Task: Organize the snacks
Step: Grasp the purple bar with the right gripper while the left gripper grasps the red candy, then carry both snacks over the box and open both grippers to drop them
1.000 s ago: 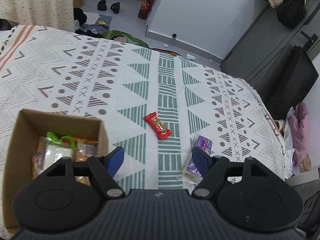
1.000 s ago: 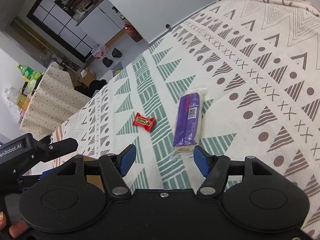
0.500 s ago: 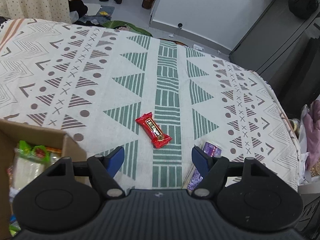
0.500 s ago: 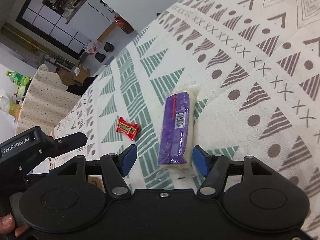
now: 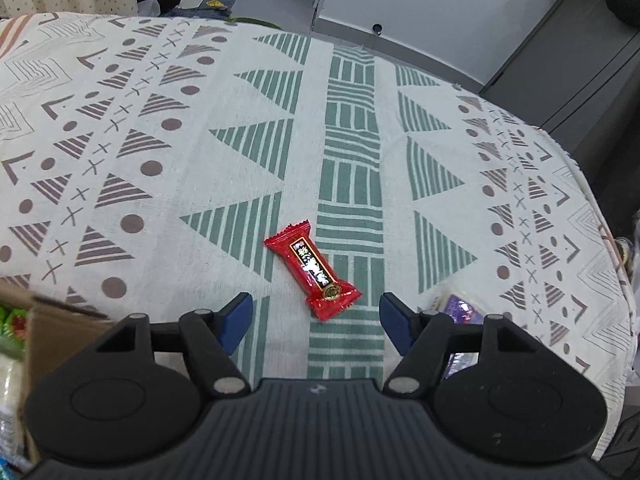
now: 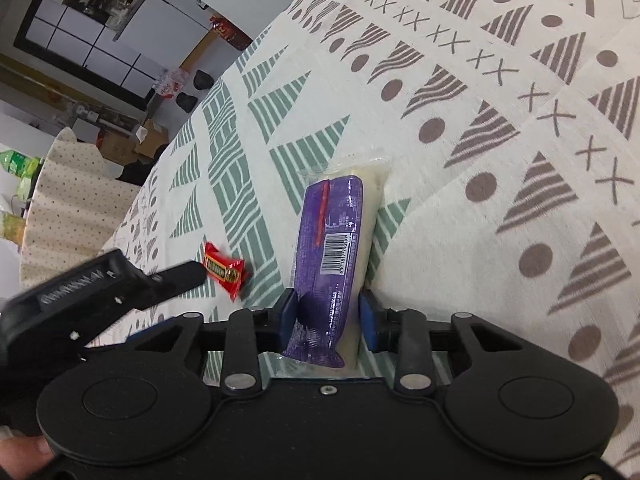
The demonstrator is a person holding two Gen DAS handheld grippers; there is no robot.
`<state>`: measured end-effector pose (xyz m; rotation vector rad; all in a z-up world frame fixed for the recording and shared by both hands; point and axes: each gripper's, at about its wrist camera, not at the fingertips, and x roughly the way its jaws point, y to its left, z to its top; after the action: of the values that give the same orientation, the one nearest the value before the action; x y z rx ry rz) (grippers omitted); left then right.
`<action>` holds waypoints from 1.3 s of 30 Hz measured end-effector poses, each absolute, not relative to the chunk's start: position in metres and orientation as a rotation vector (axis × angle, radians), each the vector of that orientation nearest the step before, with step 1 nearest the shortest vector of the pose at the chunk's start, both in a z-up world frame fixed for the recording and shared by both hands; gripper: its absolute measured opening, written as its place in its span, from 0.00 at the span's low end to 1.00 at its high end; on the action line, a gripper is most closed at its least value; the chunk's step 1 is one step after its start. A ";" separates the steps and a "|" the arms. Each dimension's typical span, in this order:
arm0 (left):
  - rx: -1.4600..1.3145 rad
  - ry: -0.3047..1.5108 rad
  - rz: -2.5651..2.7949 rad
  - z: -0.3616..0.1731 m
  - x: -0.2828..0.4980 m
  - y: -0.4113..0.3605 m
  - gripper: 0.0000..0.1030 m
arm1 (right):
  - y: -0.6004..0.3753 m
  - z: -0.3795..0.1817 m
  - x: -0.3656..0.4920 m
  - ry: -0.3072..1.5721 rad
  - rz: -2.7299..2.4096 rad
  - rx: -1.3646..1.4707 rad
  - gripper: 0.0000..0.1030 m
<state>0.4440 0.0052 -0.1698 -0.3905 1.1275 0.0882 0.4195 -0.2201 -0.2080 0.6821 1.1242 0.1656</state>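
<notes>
A red wrapped snack bar (image 5: 312, 270) lies on the patterned tablecloth (image 5: 168, 128), just beyond my left gripper (image 5: 316, 320), which is open and lined up with the bar's near end without touching it. The bar (image 6: 224, 272) also shows small in the right wrist view. A long purple-and-white snack pack (image 6: 332, 240) lies to its right. My right gripper (image 6: 327, 314) is shut on the pack's near end, with a blue pad pressed against each side. A corner of the pack (image 5: 460, 308) peeks out past the left gripper's right finger.
A cardboard box (image 5: 48, 320) holding several snacks sits at the near left. The cloth-covered table drops off at its far and right edges (image 5: 560, 148). Shoes and bags litter the floor beyond. A grey cabinet (image 5: 580, 60) stands at the back right. The left gripper's black finger (image 6: 176, 278) reaches towards the red bar.
My left gripper moved forward and right to the red bar, and the box slid to the frame's edge. My right gripper advanced over the purple pack and closed on it.
</notes>
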 end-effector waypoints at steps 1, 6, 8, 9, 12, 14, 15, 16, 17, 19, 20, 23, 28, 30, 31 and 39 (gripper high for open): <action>-0.391 1.129 0.092 -0.172 0.446 0.005 0.66 | -0.221 -0.207 0.421 1.122 0.164 0.677 0.30; -0.390 1.128 0.115 -0.184 0.457 0.003 0.66 | -0.232 -0.202 0.418 1.116 0.134 0.668 0.27; -0.388 1.128 0.127 -0.189 0.461 0.001 0.65 | -0.237 -0.201 0.415 1.117 0.125 0.661 0.27; -0.389 1.128 0.133 -0.192 0.462 0.000 0.64 | -0.240 -0.201 0.413 1.118 0.118 0.659 0.27; -0.382 1.124 0.164 -0.199 0.467 -0.001 0.62 | -0.247 -0.200 0.408 1.120 0.101 0.649 0.27; -0.369 1.108 0.182 -0.201 0.468 -0.001 0.60 | -0.250 -0.199 0.405 1.124 0.091 0.648 0.28; -0.361 1.107 0.191 -0.201 0.469 -0.002 0.55 | -0.251 -0.199 0.404 1.126 0.088 0.650 0.29; -0.355 1.106 0.201 -0.202 0.469 -0.002 0.51 | -0.251 -0.199 0.404 1.129 0.085 0.653 0.30; -0.347 1.104 0.212 -0.201 0.469 -0.001 0.41 | -0.250 -0.198 0.404 1.130 0.082 0.653 0.31; -0.332 1.115 0.217 -0.201 0.468 -0.001 0.19 | -0.246 -0.198 0.407 1.135 0.080 0.641 0.33; -0.336 1.117 0.214 -0.200 0.466 0.000 0.18 | -0.243 -0.198 0.407 1.134 0.082 0.640 0.34; -0.333 1.120 0.196 -0.197 0.455 0.002 0.18 | -0.236 -0.199 0.410 1.134 0.100 0.628 0.30; -0.333 1.122 0.175 -0.188 0.432 0.004 0.18 | -0.230 -0.194 0.401 1.129 0.121 0.628 0.25; -0.339 1.124 0.171 -0.184 0.423 0.006 0.18 | -0.230 -0.190 0.394 1.124 0.126 0.642 0.24; -0.345 1.124 0.170 -0.182 0.418 0.007 0.18 | -0.229 -0.187 0.390 1.120 0.130 0.649 0.24; -0.361 1.085 0.137 -0.149 0.387 0.009 0.18 | -0.227 -0.164 0.364 1.077 0.145 0.650 0.22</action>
<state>0.3873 0.0093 -0.1490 -0.3608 1.0853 0.1374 0.3644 -0.2273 -0.1644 0.6497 1.0768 0.1449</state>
